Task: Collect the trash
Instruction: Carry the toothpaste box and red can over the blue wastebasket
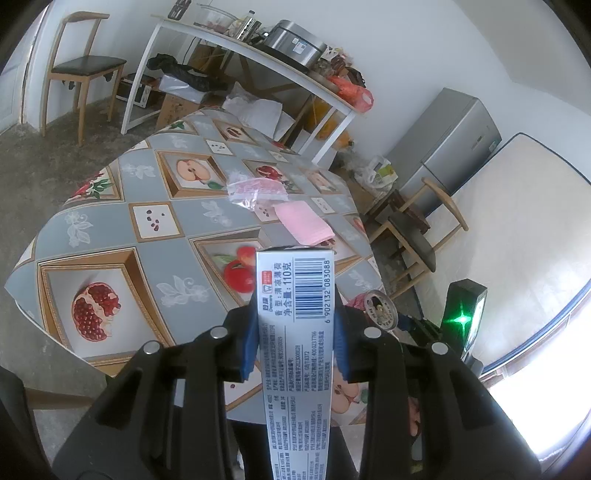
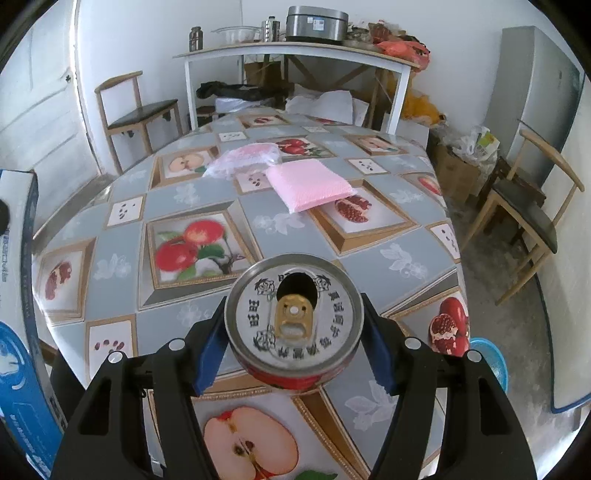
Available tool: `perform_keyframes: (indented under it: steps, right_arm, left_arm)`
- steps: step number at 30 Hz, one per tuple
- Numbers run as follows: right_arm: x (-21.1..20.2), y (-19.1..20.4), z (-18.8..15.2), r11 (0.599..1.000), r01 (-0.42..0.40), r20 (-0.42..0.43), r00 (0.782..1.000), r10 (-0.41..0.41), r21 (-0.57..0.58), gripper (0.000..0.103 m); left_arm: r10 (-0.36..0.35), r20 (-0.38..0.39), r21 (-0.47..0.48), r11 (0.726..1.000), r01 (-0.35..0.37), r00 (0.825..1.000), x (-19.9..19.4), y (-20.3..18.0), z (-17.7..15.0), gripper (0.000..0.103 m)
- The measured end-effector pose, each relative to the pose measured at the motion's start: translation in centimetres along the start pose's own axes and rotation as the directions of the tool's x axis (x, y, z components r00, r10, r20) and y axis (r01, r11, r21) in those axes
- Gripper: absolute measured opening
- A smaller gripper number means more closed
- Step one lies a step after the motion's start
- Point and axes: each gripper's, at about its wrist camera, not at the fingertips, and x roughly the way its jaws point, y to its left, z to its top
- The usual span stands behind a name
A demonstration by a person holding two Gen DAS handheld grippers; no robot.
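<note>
A grey fridge stands by a wooden chair; a rice cooker sits on the white shelf table.

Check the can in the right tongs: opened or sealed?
Opened. The can shows a dark open mouth, its pull tab still attached.

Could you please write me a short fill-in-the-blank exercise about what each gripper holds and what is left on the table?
1. The left gripper is shut on a long toothpaste ____.
2. The right gripper grips an opened drink ____ with a red side.
3. Of the two pink items on the table, the flat pink pad lies ____ to the grippers than the clear plastic bag.
4. The tablecloth pattern shows pictures of ____.

Missing words: box; can; nearer; fruit
</note>
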Motion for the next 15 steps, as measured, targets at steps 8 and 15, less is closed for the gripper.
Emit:
perform_keyframes:
  steps: [8,15]
  right_arm:
    - [-0.7,-0.1,-0.8,1.0,0.001,-0.005,1.0,-0.001,0.005,0.064]
    - [-1.2,-1.6,-1.4,0.997,-0.046,-0.001,0.999,0.046,0.066,0.064]
  left_arm:
    - [-0.001,-0.008,-0.016,1.0,0.001,1.0,0.4,0.1,-0.1,0.031]
    - [-0.001,-0.009,-0.012,1.0,0.001,1.0,0.5,0.0,-0.2,0.031]
